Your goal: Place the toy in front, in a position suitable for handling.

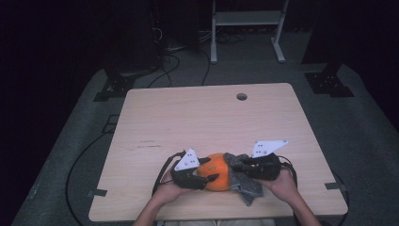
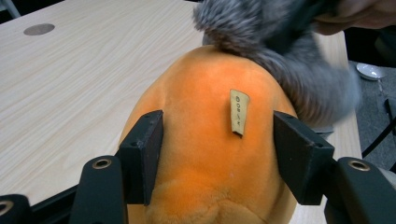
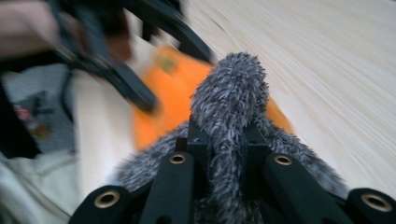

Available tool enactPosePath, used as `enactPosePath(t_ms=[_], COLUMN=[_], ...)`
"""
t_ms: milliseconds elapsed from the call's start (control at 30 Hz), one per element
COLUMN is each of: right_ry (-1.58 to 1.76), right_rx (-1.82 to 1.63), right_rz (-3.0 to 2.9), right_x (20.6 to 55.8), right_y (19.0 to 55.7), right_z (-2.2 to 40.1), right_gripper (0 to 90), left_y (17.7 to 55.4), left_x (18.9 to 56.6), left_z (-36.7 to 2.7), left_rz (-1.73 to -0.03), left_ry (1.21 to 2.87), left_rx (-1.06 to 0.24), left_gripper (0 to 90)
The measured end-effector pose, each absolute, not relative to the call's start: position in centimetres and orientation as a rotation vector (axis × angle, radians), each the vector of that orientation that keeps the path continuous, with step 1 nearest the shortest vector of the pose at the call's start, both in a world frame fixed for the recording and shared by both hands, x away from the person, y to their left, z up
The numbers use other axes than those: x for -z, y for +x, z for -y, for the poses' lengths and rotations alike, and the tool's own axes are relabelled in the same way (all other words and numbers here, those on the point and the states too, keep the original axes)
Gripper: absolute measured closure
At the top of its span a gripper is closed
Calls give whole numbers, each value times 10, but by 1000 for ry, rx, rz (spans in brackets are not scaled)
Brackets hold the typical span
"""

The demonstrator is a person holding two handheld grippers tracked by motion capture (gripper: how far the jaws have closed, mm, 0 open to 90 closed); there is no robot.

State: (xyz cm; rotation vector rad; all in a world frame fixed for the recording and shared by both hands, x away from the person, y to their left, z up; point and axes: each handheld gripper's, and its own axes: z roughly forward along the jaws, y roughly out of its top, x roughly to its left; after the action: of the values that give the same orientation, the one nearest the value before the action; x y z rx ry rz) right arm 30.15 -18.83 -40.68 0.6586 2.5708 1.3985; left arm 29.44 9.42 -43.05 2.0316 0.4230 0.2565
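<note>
An orange plush toy point(image 1: 217, 172) lies near the table's front edge, with a grey furry piece point(image 1: 244, 181) attached on its right side. My left gripper point(image 1: 211, 169) grips the orange body from the left. In the left gripper view its pads point(image 2: 144, 154) press both flanks of the plush point(image 2: 205, 140), which bears a small beige label point(image 2: 238, 112). My right gripper point(image 1: 237, 165) comes from the right. In the right gripper view its jaws point(image 3: 224, 140) are shut on a tuft of grey fur point(image 3: 229, 93), with the orange body point(image 3: 163, 102) blurred behind.
The light wooden table point(image 1: 197, 113) has a round cable hole point(image 1: 241, 96) near its far edge. A white frame stand point(image 1: 247, 28) and cables lie on the dark floor beyond. Both hands rest at the front edge.
</note>
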Motion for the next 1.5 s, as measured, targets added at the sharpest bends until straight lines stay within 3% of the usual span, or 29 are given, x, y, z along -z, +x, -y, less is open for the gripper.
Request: enactPosePath(t_ms=[233, 300, 367, 467, 533, 700, 867, 1033, 1167, 1333, 1500], right_ry=[590, 560, 595, 662, 672, 696, 818, 636, 658, 742, 777], right_rx=[-1449, -1411, -1424, -1414, -1414, -1386, -1386, -1510, -1493, -1426, -1444], right_rz=[-2544, -2559, -2577, -2567, -2565, -2565, -2536, -2514, -2554, -2558, -2546], right_x=[393, 394, 401, 405, 406, 409, 412, 386, 398, 410, 411], right_y=[291, 290, 296, 300, 300, 302, 308, 295, 301, 304, 306], right_z=[183, 175, 178, 188, 188, 193, 211, 187, 183, 193, 197], right_gripper=[781, 781, 781, 780, 780, 780, 779, 778, 779, 778, 778], left_y=[294, 294, 296, 300, 301, 300, 306, 303, 300, 305, 305], left_x=[432, 431, 429, 434, 442, 440, 436, 430, 427, 428, 437], left_z=[-85, -86, -90, -94, -91, -93, -99, -94, -100, -106, -96], left_rz=[-406, -396, -393, -372, -379, -404, -474, -468, -460, -430, -456], left_ry=[2032, 2026, 2014, 1991, 2000, 2004, 1948, 1944, 1946, 1866, 2007], left_rx=[-272, -256, -223, -167, -182, -241, -176, -177, -170, -6, -103], left_gripper=[372, 316, 197, 153, 175, 337, 372, 386, 396, 275, 116])
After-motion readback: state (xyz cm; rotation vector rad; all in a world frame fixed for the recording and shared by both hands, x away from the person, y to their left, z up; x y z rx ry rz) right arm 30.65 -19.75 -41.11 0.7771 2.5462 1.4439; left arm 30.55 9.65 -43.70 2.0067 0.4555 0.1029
